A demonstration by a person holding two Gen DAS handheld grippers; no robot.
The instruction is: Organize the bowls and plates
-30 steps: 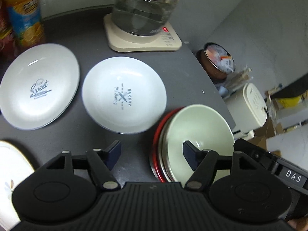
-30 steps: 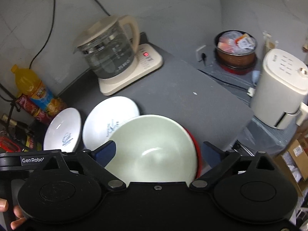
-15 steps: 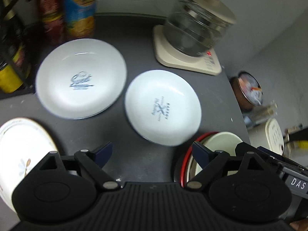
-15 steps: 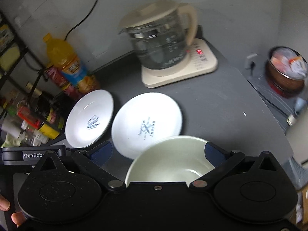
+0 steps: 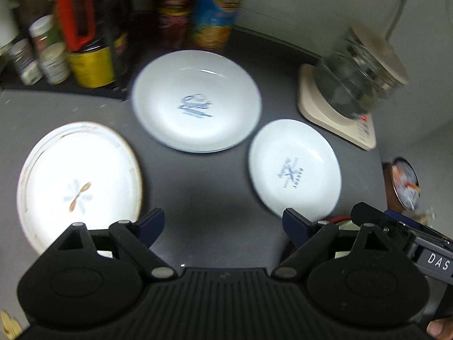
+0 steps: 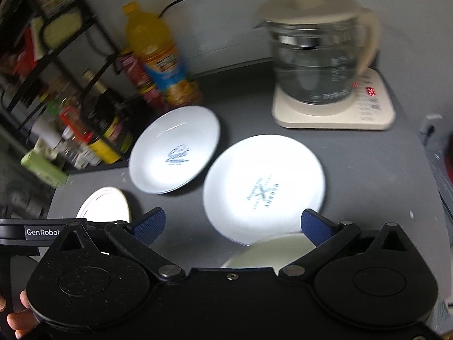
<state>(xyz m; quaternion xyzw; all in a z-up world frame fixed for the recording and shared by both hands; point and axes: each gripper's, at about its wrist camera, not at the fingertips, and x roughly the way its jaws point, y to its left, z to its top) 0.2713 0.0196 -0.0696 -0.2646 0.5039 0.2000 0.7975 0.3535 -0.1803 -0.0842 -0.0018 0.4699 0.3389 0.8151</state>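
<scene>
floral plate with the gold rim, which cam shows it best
The left wrist view: the floral plate appears almost whole, flower motif visible, lying beside the left gripper. The right wrist view shows only a sliver behind the gripper body.

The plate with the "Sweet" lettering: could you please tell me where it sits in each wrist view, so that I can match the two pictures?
Left wrist view: the "Sweet" plate lies at upper centre, just in front of the orange juice bottle.
Right wrist view: the same plate lies left of centre, below that bottle.
Shared landmark: the glass kettle, at the right in both.
</scene>
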